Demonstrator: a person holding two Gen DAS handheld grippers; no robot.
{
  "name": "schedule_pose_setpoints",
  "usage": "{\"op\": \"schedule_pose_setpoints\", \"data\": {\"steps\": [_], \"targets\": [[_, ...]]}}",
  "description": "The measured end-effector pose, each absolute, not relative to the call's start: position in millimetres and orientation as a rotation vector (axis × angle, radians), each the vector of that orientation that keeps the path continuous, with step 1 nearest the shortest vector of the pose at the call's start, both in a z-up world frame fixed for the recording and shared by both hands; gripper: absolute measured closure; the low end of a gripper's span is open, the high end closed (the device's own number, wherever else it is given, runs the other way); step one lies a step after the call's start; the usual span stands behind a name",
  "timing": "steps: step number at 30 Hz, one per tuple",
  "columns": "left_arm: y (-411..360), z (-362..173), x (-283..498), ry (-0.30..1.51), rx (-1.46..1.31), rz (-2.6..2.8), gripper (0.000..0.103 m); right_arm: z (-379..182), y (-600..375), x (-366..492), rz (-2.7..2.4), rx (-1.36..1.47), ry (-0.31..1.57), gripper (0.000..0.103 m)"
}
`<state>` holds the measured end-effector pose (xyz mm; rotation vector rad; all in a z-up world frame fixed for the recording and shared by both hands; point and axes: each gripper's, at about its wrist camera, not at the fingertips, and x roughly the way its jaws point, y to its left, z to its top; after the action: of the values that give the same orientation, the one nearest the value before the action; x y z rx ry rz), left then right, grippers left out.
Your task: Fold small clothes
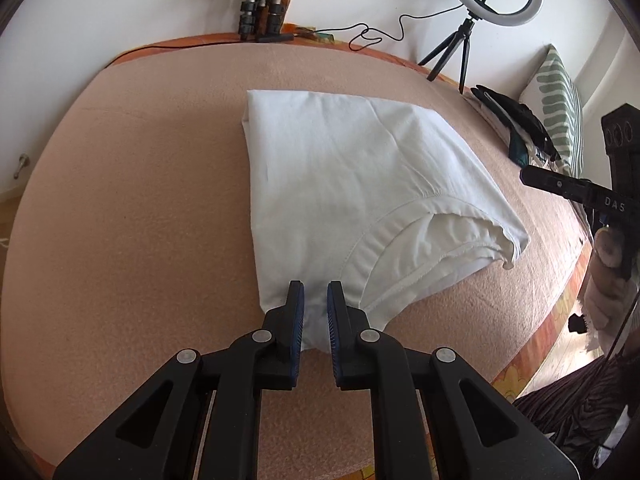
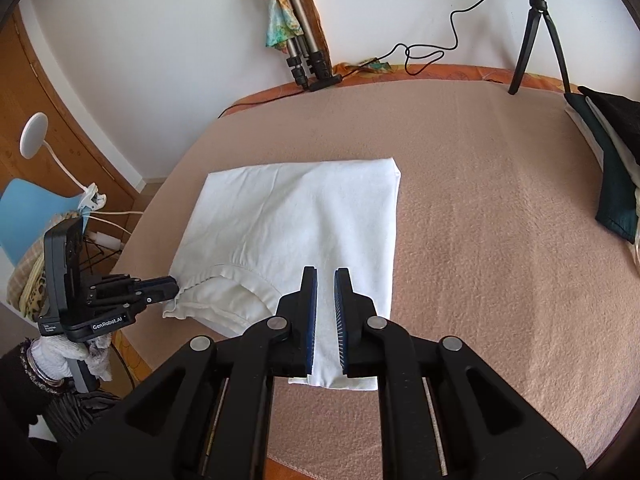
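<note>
Hovering over the near edge of the white garment, the left gripper has its jaws a narrow gap apart with cloth between them; whether they pinch it cannot be told. The right gripper sits likewise over the other near corner. The garment lies on the pink-covered bed, already folded into a rough rectangle, neckline exposed; probably one more fold remains. Folded clothes are stacked far right.
</note>
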<state>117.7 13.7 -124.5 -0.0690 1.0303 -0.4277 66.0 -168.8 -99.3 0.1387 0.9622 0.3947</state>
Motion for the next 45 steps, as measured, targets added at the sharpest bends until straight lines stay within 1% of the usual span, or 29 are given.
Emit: {"op": "schedule_pose_setpoints", "data": {"steps": [3, 5, 7, 8, 9, 14, 17, 18, 22, 23, 25, 27, 30, 33, 36, 38, 42, 44, 45], "targets": [[23, -113, 113, 1.014, -0.043, -0.431, 0.093, -109, -168, 70, 0.420, 0.097, 1.008, 0.093], [36, -101, 120, 0.980, -0.098, -0.429, 0.081, -108, -176, 75, 0.427, 0.119, 1.010, 0.091], [49, -93, 136, 0.971, -0.178, -0.429, 0.036, -106, -188, 85, 0.426, 0.171, 1.002, 0.065], [56, -90, 146, 0.969, -0.216, -0.426, 0.032, -104, -194, 91, 0.424, 0.201, 0.990, 0.047], [61, -89, 157, 0.968, -0.253, -0.421, 0.031, -103, -200, 97, 0.428, 0.233, 0.974, 0.044], [84, -98, 208, 1.008, -0.475, -0.466, 0.031, -105, -224, 131, 0.475, 0.358, 0.966, 0.044], [88, -114, 232, 1.055, -0.588, -0.515, 0.032, -115, -236, 152, 0.513, 0.446, 0.988, 0.044], [88, -117, 236, 1.059, -0.613, -0.517, 0.034, -119, -239, 158, 0.525, 0.472, 0.996, 0.044], [93, -133, 256, 1.083, -0.732, -0.545, 0.035, -140, -245, 178, 0.578, 0.575, 1.044, 0.044], [93, -137, 260, 1.090, -0.766, -0.562, 0.036, -145, -247, 182, 0.587, 0.600, 1.050, 0.045], [92, -141, 267, 1.106, -0.805, -0.590, 0.039, -154, -248, 189, 0.600, 0.633, 1.068, 0.050], [89, -144, 271, 1.120, -0.838, -0.607, 0.039, -163, -249, 195, 0.618, 0.673, 1.083, 0.058], [81, -146, 275, 1.148, -0.852, -0.644, 0.039, -170, -248, 202, 0.633, 0.689, 1.097, 0.063], [74, -143, 277, 1.154, -0.833, -0.665, 0.047, -174, -245, 206, 0.668, 0.701, 1.106, 0.063], [68, -144, 286, 1.156, -0.824, -0.674, 0.047, -178, -242, 212, 0.683, 0.700, 1.113, 0.064], [67, -147, 291, 1.161, -0.833, -0.666, 0.050, -182, -241, 217, 0.699, 0.733, 1.120, 0.064], [63, -155, 299, 1.175, -0.851, -0.667, 0.060, -187, -239, 224, 0.701, 0.757, 1.133, 0.064], [59, -156, 303, 1.173, -0.837, -0.659, 0.063, -190, -239, 229, 0.707, 0.796, 1.135, 0.064], [57, -155, 306, 1.169, -0.828, -0.655, 0.068, -189, -239, 231, 0.704, 0.801, 1.131, 0.064]]}}
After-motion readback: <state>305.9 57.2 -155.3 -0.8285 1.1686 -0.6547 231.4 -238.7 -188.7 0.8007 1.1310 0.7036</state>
